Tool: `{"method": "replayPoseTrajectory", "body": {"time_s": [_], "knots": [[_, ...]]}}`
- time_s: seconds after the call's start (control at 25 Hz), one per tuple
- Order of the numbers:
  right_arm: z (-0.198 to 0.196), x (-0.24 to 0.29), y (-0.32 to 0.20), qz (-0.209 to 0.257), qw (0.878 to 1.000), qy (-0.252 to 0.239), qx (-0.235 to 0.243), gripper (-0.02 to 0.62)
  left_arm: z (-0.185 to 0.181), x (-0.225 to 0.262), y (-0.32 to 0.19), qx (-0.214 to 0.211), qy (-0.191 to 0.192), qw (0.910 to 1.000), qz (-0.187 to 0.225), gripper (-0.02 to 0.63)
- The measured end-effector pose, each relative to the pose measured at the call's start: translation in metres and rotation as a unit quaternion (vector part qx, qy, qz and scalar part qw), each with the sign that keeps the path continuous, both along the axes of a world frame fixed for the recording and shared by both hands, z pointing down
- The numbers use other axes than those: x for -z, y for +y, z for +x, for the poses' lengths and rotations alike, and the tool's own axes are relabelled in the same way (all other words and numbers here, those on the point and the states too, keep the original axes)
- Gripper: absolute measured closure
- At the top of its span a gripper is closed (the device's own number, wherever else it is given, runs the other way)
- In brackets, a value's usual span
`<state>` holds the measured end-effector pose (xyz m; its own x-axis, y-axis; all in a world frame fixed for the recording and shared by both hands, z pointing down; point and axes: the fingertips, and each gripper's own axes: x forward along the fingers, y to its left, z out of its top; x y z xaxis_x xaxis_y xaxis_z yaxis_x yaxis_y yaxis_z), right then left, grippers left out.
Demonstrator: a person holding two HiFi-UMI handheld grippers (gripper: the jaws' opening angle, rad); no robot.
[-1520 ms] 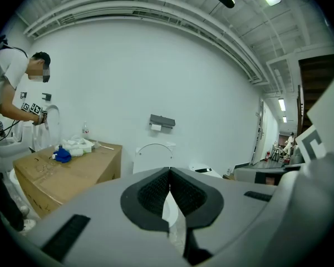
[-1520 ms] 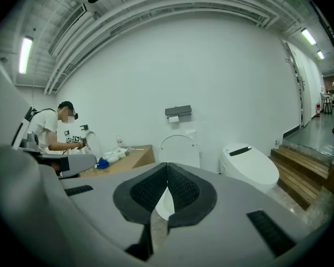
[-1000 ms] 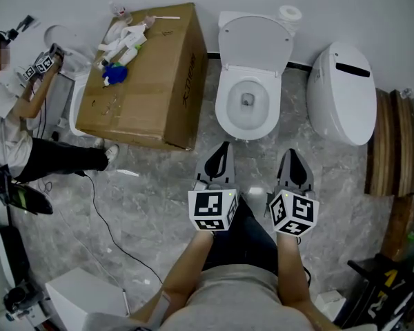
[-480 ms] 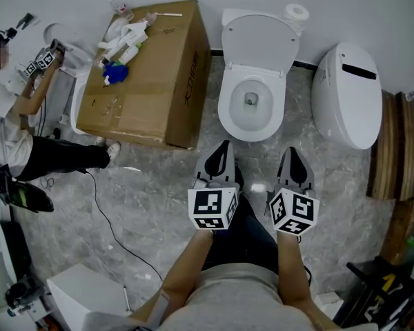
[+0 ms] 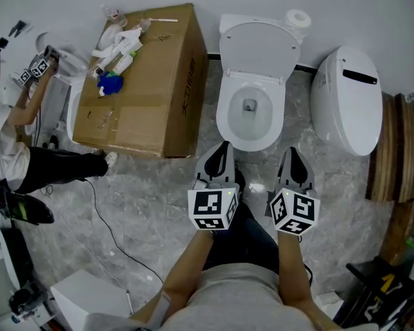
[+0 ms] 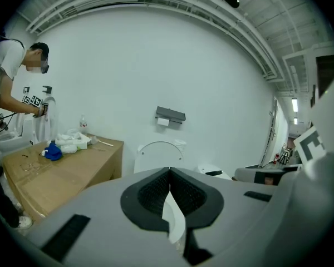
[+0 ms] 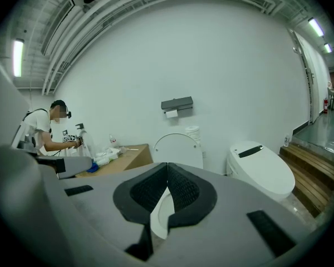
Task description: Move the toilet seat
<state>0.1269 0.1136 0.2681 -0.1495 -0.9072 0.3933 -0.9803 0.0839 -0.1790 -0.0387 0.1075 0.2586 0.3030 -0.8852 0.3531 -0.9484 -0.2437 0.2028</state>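
A white toilet (image 5: pixel 249 109) stands against the wall straight ahead, with its lid and seat (image 5: pixel 257 49) tipped up against the tank and the bowl uncovered. I cannot tell the seat from the lid. My left gripper (image 5: pixel 224 145) is shut and empty, hanging just short of the bowl's front rim. My right gripper (image 5: pixel 292 151) is shut and empty too, a little right of the bowl. From the left gripper (image 6: pixel 169 170) the raised lid (image 6: pixel 156 154) shows beyond the tips. The right gripper (image 7: pixel 167 164) faces the lid (image 7: pixel 178 147) from the right.
A large cardboard box (image 5: pixel 152 95) with bottles and a blue item on top stands left of the toilet. A second toilet (image 5: pixel 346 102) with its lid down stands at the right, wooden steps (image 5: pixel 393 143) beyond it. A person (image 5: pixel 14 136) works at far left; a cable (image 5: pixel 110 233) crosses the floor.
Both grippers stay shut and hold their place. The view has shifted slightly, and the person at the left has slid further toward the frame's edge.
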Motion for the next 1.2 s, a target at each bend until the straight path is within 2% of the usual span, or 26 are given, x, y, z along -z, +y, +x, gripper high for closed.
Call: {"method": "replayPoseTrajectory", "body": {"time_s": [0.8,1.2], "knots": [[-0.015,-0.02,-0.099,-0.029,0.999,-0.004,-0.032,0.578,-0.027,-0.034,-0.106,-0.019,0.019,0.9982,-0.054,0.591],[-0.009,-0.051,-0.133,-0.056,0.997,0.007,-0.047,0.578,-0.033,-0.068,-0.143,-0.023,0.025,0.9956,-0.087,0.591]]}}
